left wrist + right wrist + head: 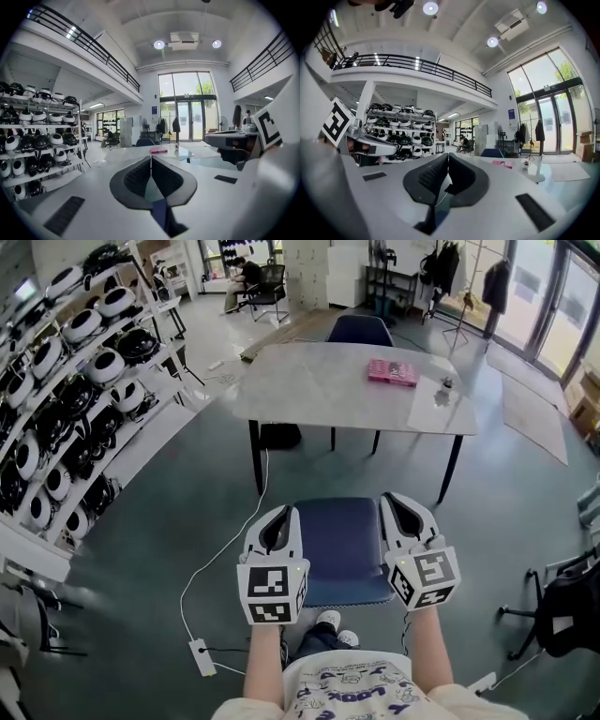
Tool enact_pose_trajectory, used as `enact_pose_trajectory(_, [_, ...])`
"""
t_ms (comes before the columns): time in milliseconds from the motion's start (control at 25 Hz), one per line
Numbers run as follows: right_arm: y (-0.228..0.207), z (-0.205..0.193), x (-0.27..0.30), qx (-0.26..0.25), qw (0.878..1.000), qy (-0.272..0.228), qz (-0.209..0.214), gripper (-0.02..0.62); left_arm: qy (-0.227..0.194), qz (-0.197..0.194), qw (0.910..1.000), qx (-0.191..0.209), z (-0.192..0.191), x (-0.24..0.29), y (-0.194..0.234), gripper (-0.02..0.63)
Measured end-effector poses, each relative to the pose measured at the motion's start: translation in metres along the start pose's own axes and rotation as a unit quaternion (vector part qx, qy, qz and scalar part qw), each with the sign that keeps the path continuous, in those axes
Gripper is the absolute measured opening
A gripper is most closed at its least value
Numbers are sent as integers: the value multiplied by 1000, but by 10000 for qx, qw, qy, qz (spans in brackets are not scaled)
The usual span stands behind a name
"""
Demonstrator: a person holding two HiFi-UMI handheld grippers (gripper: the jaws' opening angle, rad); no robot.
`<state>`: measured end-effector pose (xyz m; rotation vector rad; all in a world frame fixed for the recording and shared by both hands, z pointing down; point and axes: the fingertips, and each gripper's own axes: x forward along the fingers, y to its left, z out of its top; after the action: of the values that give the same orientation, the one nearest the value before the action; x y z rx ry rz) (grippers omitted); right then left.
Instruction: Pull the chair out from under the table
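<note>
A blue-seated chair [339, 545] stands on the grey floor, clear of the grey table [347, 381] and just in front of the person's knees. My left gripper [280, 514] hovers over the seat's left edge and my right gripper [401, 502] over its right edge, both pointing roughly level toward the table. In the left gripper view the left gripper [151, 157] has its pads pressed together with nothing between them. The right gripper [446, 154] looks the same in its own view: shut and empty. Neither touches the chair.
A pink book [392, 372] and a small object lie on the table, with a second blue chair [359, 329] at its far side. Helmet shelves [84, 381] line the left. A power strip [202, 656] and its cable lie on the floor at the left, an office chair [562, 606] stands at the right.
</note>
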<state>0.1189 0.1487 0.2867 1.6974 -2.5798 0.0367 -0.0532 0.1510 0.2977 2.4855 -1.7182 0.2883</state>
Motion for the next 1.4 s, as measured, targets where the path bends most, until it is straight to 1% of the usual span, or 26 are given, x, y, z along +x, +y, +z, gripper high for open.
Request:
enact_pose_trajectory(120, [-3, 9, -6, 97, 9998, -161, -77, 5, -135, -40, 9997, -189, 7, -3, -2, 23])
enact_pose_trajectory(280, [-5, 5, -7, -88, 9997, -95, -215, 5, -273, 159, 9990, -320, 9, -9, 2, 20])
enact_pose_trajectory(440, [-4, 2, -6, -88, 9994, -63, -320, 5, -353, 310, 9982, -383, 11, -13, 10, 18])
enact_pose_trajectory(600, [-3, 1, -8, -77, 9992, -102, -391, 5, -315, 406, 9982, -296, 6, -14, 11, 18])
enact_pose_trajectory(880, [0, -2, -6, 9, 9995, -32, -315, 5, -220, 396, 9985, -313, 1, -12, 10, 18])
enact_pose_trajectory(1040, [4, -2, -5, 32, 9996, -16, -275, 5, -206, 480, 9981, -341, 1, -14, 13, 18])
enact_pose_trajectory(1400, [2, -3, -10, 94, 9995, -31, -306, 5, -158, 495, 9979, -375, -2, -17, 13, 18])
